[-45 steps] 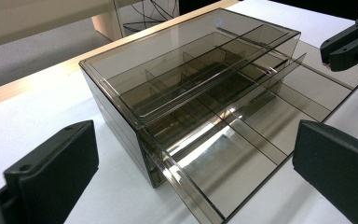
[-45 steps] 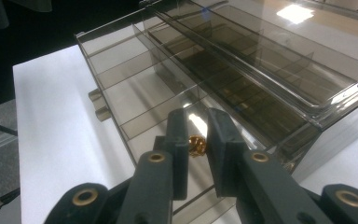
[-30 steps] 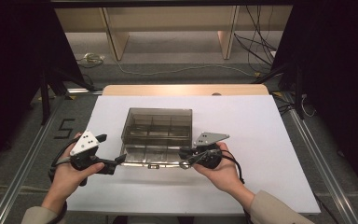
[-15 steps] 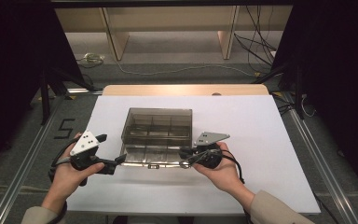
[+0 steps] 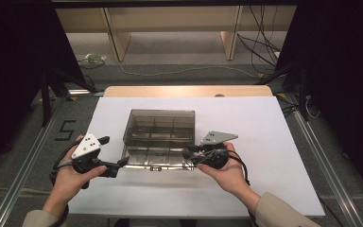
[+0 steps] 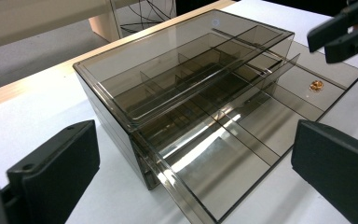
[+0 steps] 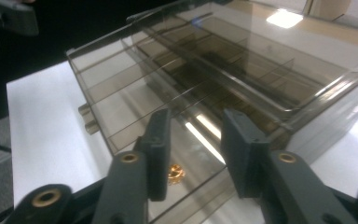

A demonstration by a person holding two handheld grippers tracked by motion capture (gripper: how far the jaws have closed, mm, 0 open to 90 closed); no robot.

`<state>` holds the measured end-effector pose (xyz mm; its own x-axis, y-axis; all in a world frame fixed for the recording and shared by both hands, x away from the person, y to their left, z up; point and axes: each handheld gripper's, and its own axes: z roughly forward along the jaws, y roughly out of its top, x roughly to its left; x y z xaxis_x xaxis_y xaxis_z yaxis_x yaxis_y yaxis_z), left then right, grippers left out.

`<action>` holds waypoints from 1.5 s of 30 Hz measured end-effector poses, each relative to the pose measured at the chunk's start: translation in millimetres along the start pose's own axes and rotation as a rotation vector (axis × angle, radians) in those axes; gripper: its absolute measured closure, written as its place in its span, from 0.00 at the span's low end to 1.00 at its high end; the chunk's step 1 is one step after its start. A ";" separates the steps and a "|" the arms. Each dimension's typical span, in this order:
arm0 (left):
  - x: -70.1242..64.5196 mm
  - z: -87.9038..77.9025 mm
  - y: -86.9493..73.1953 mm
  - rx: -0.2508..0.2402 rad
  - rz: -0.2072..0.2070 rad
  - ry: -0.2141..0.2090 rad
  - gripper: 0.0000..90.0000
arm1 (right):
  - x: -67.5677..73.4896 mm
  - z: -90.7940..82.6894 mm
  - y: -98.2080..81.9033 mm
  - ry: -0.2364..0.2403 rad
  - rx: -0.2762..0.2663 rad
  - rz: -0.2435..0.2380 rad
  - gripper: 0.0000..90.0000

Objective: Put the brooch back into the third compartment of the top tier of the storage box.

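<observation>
Right hand-held gripper (image 7: pixel 193 154) jaws just opened, empty, over gold bead (image 7: pixel 175 172) in drawer (image 6: pixel 261 135); left hand-held gripper (image 6: pixel 191 186) wide open, empty. Back straight out, don't nudge drawer.

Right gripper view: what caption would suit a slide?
Open right gripper above a small gold-coloured piece lying in the pulled-out drawer of a smoky transparent plastic organiser box.

Drawer box (image 5: pixel 159 124) at middle of table (image 5: pixel 264 123); drawer (image 5: pixel 157 157) pulled out toward the person. Small round piece (image 6: pixel 315 85) in a drawer compartment at the right end. Left gripper (image 5: pixel 118 164) at the drawer's left front corner, right gripper (image 5: pixel 187 152) at its right end.
</observation>
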<state>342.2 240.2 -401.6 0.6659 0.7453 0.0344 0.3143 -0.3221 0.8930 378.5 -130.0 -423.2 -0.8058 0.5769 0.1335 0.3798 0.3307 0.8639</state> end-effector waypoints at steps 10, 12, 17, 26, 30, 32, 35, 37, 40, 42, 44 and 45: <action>-13.2 -2.4 0.8 -0.030 -0.013 -0.005 0.17 | -13.1 -16.3 -3.1 -0.004 -0.034 0.055 0.39; -14.8 -2.4 1.2 -0.032 -0.018 -0.005 0.19 | -15.7 -20.0 -5.3 -0.013 -0.033 0.060 0.35; -27.3 -3.4 3.7 -0.057 -0.035 -0.010 0.28 | -24.5 -31.9 -13.2 -0.059 -0.025 0.065 0.30; -40.2 0.7 3.2 -0.071 -0.054 -0.014 0.28 | -40.0 -53.1 -29.5 -0.116 -0.027 0.102 0.27; -42.0 1.4 2.1 -0.073 -0.059 -0.016 0.28 | -45.5 -60.6 -34.2 -0.136 -0.022 0.113 0.27; -43.7 1.9 0.7 -0.071 -0.059 -0.015 0.28 | -46.8 -62.5 -34.1 -0.140 -0.028 0.115 0.27; -46.2 2.3 -1.0 -0.070 -0.059 -0.014 0.27 | -49.0 -66.8 -34.7 -0.146 -0.037 0.123 0.27; -47.0 1.5 -1.6 -0.069 -0.059 -0.014 0.27 | -50.1 -68.5 -37.0 -0.147 -0.031 0.126 0.27; -47.2 1.5 -2.0 -0.068 -0.058 -0.012 0.27 | -51.4 -68.1 -37.6 -0.146 -0.031 0.130 0.27; -47.5 1.6 -2.9 -0.066 -0.060 -0.012 0.27 | -52.6 -67.7 -37.4 -0.148 -0.032 0.134 0.27; -47.2 1.9 -3.5 -0.063 -0.062 -0.010 0.27 | -53.6 -67.4 -37.0 -0.147 -0.034 0.134 0.27; -47.1 1.9 -3.5 -0.064 -0.063 -0.010 0.27 | -53.8 -67.3 -37.0 -0.147 -0.035 0.139 0.27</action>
<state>311.0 205.1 -407.2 0.6529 0.7570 -0.0266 0.3123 -0.2370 0.9200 377.2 -223.6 -429.7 -0.6709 0.7188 0.1823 0.4647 0.2159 0.8588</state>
